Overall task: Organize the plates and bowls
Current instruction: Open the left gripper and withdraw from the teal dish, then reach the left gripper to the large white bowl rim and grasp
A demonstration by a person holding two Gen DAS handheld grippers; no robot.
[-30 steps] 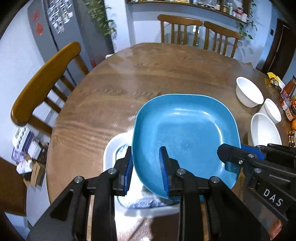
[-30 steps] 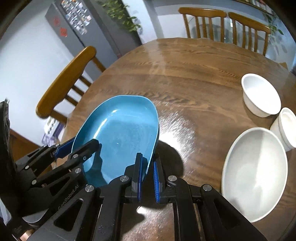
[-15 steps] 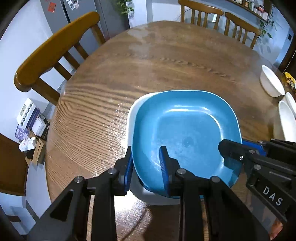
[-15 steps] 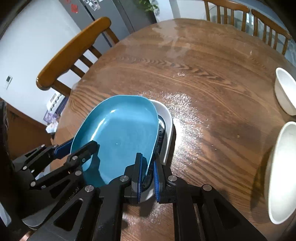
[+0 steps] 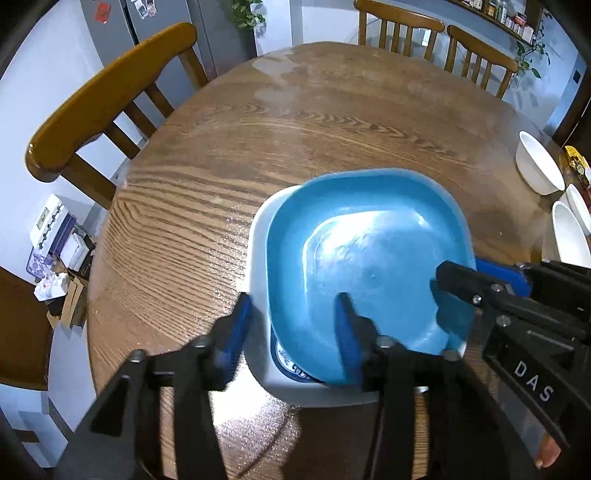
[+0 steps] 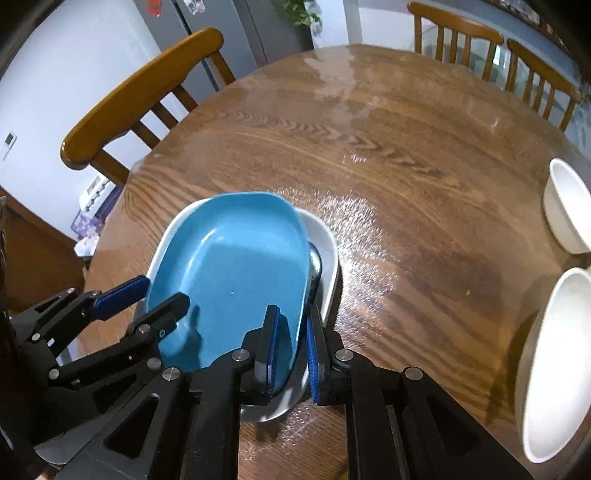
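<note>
A square blue plate [image 5: 369,258] lies nested in a white plate [image 5: 260,236] with a blue pattern, on the round wooden table [image 5: 332,110]. My left gripper [image 5: 293,326] straddles the near left rim of both plates; its jaws are opening and the pads stand apart from the rim. In the right wrist view my right gripper [image 6: 293,325] is shut on the blue plate's [image 6: 229,266] near right rim, just inside the white plate [image 6: 327,251]. The left gripper [image 6: 151,299] shows there at the plate's left side.
Three white bowls stand at the table's right edge: one further back [image 5: 539,170], one small [image 5: 580,210] and one large [image 6: 554,362]. A wooden chair [image 5: 110,92] stands at the left, and two more [image 5: 399,22] behind the table. Boxes lie on the floor [image 5: 55,251].
Both grippers came down with the blue plate, which now rests in the white plate. The left jaws spread wide and let go of the rim. The right grip is unchanged.
</note>
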